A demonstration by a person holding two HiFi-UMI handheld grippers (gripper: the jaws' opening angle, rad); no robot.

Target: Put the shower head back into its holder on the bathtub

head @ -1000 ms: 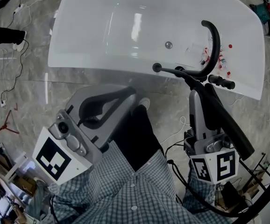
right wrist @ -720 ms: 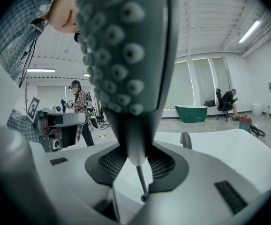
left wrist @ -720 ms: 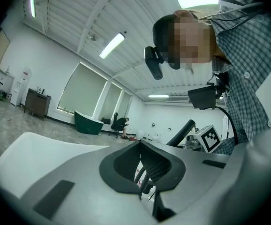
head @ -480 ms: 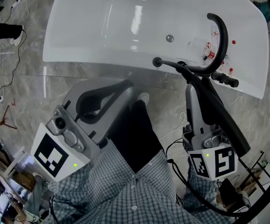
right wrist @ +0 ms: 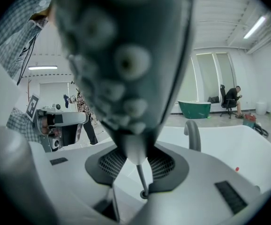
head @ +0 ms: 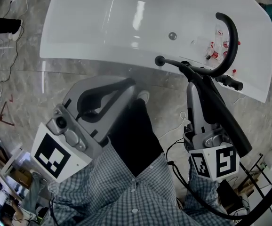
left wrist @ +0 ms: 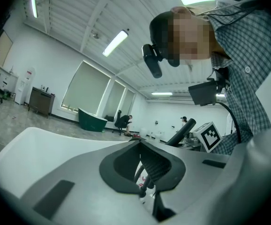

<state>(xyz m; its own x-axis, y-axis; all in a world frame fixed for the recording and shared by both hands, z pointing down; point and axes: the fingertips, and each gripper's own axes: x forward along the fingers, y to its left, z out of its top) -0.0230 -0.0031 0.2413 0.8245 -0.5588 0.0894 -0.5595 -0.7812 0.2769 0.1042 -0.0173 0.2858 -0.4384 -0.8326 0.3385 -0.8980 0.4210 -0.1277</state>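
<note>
A black shower head (head: 220, 117) lies along my right gripper (head: 193, 83), which is shut on its handle. Its thin end (head: 159, 60) reaches over the near rim of the white bathtub (head: 79, 41). In the right gripper view the nozzle face (right wrist: 121, 60) fills the upper frame and narrows to a stem between the jaws of the right gripper (right wrist: 143, 194). A curved black faucet (head: 230, 36) and a short black fitting (head: 226, 82) stand on the tub's right rim. The left gripper (head: 132, 84) is held back from the tub, shut on nothing; its tips (left wrist: 143, 196) meet.
Small red-and-white items (head: 212, 53) lie in the tub near the faucet. A drain (head: 172, 35) sits mid-tub. The black hose (head: 206, 206) loops by my right side. My dark trouser leg (head: 133, 135) and shoe stand between the grippers. Cables (head: 6, 79) trail on the marble floor at left.
The view has shifted slightly, so the tub and faucet sit a little further right. The right gripper still holds the shower head at the rim. The left gripper has barely moved.
</note>
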